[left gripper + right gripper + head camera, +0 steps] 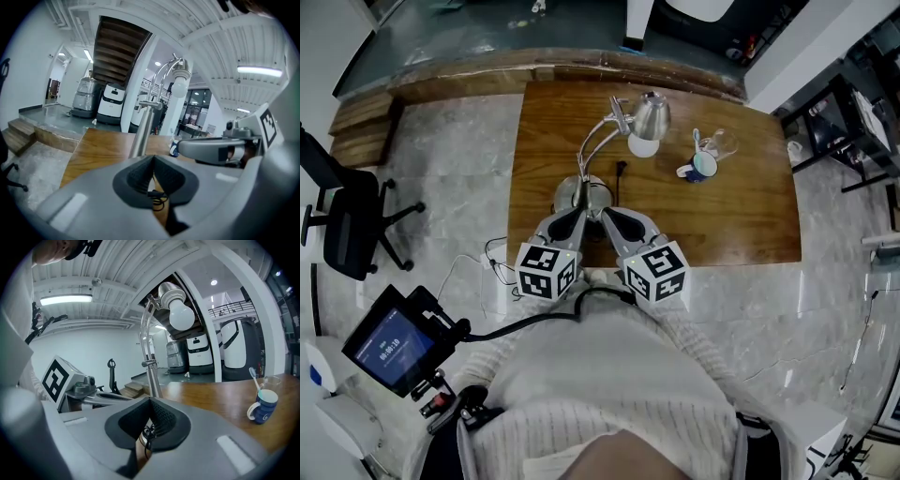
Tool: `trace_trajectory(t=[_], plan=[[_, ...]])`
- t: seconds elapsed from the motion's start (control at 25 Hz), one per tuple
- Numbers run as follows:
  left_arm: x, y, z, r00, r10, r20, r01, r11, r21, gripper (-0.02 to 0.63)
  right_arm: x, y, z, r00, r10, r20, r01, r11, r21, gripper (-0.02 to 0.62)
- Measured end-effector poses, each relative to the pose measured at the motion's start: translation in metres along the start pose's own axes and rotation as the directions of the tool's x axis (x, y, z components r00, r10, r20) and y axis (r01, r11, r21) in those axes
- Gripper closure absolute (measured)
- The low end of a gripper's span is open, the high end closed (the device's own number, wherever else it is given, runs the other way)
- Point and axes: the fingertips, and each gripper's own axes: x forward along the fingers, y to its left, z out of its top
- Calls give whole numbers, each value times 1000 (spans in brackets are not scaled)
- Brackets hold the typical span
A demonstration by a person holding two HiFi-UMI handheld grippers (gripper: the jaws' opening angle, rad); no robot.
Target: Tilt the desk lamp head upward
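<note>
- We held the left gripper (578, 212) and the right gripper (606, 216) side by side over the near edge of the wooden table (750, 225). Each had its jaws pressed together, gripping nothing.
- The desk lamp (609, 131) stood just beyond both tips. Its round base (581, 191) lay directly in front of them, and we could not tell whether they touched it.
- In each gripper view the chrome stem (151, 373) rose straight ahead of the closed jaws, then arched overhead.
- The lamp head (652, 114) hung well past the tips, farther in over the table and to our right, high above the grippers.
- Its long axis ran from the metal shade to the white bulb (181, 315) and sloped steeply down, so the bulb end was lowest and faced the tabletop.
- A blue mug (701, 169) stood to the right of the head, apart from it.
</note>
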Motion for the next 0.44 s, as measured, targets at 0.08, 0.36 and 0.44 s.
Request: trace_trajectory(t=[0.08, 0.36, 0.44], plan=[[1, -1, 1, 1000, -4, 8, 3, 1000, 27, 599, 1, 0, 0, 1000, 3, 2, -3, 1000, 8, 597], [2, -1, -5, 1000, -13, 0, 13, 1000, 28, 599, 2, 0, -1, 1000, 8, 1, -8, 1000, 13, 597], [3, -1, -6, 1000, -14, -4, 14, 1000, 27, 600, 2, 0, -1, 1000, 11, 2, -11, 1000, 17, 597]])
